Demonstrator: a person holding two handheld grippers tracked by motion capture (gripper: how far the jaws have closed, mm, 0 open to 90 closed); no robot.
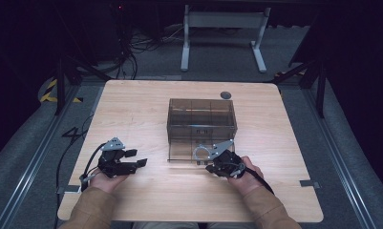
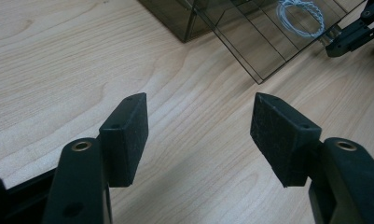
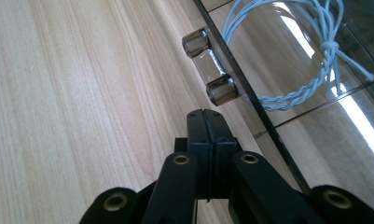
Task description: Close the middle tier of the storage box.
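Note:
A smoky clear box (image 1: pixel 202 117) with inner dividers stands mid-table. Its clear panel (image 1: pixel 182 151) lies flat on the wood in front of it. A coil of light blue twisted wire (image 1: pixel 200 152) (image 3: pixel 310 56) (image 2: pixel 300 17) rests at that panel. A small shiny handle (image 3: pixel 208 70) sits on the panel's edge. My right gripper (image 1: pixel 209 167) (image 3: pixel 207 114) is shut with nothing between its pads, its tip just short of the handle. My left gripper (image 1: pixel 140 158) (image 2: pixel 198 123) is open over bare wood, left of the panel.
The wooden table (image 1: pixel 132 109) has free room left, right and in front of the box. A round grey grommet (image 1: pixel 226 95) sits near the far edge. Beyond the table are a white desk frame (image 1: pixel 222 38), cables and dark floor.

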